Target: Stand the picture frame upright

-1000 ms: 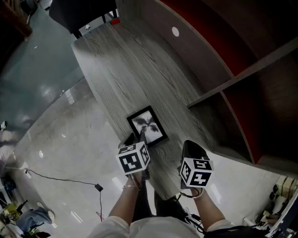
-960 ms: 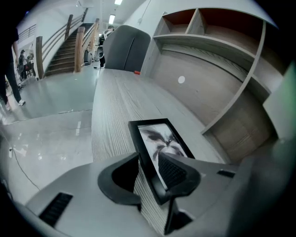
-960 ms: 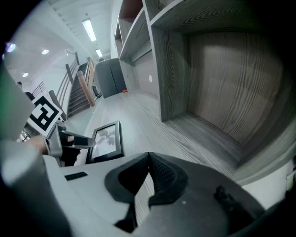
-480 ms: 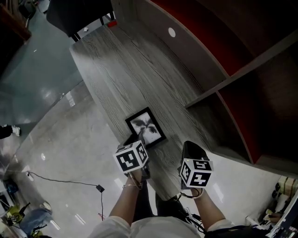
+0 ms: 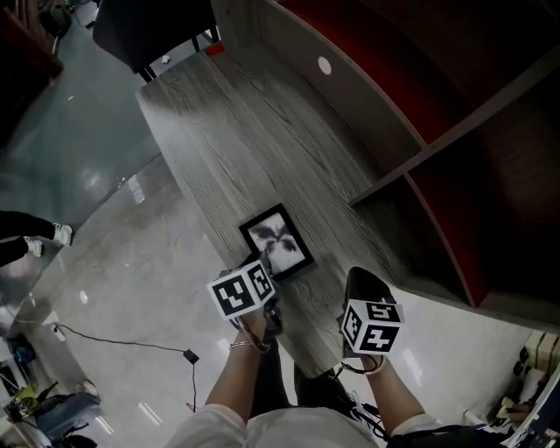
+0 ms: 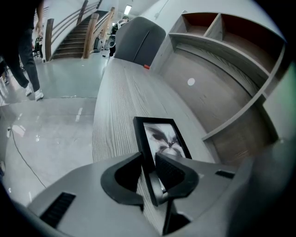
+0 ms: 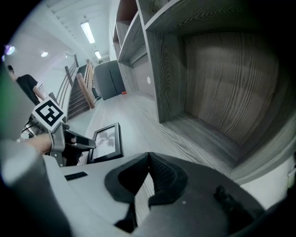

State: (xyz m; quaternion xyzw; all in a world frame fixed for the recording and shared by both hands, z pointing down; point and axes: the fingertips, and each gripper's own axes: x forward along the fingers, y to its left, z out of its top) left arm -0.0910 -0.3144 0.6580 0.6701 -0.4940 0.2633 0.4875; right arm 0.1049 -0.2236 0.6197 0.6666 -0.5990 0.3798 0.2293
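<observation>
A black picture frame [image 5: 278, 241] with a grey flower print lies near the close end of the grey wood table [image 5: 227, 131]. My left gripper [image 5: 265, 274] is at the frame's near left edge. In the left gripper view the frame [image 6: 163, 138] has its left rim between the two pads of the left gripper [image 6: 149, 159]; the jaws have just been closing and now touch the rim on both sides. My right gripper [image 5: 357, 278] hovers to the right of the frame, apart from it, shut with nothing in it [image 7: 148, 159]. The right gripper view shows the frame [image 7: 105, 141] and the left gripper [image 7: 79, 141].
A curved shelf unit [image 5: 437, 157] with red-backed compartments borders the table's right side. A dark chair [image 5: 149, 26] stands at the far end, next to a small red object [image 5: 214, 50]. On the glossy floor lie a cable [image 5: 122, 341] and a person's feet [image 5: 26, 241].
The left gripper's marker cube has rolled to the left while staying at the frame's near edge. A person's legs have come into view at the left. The right gripper has not moved.
</observation>
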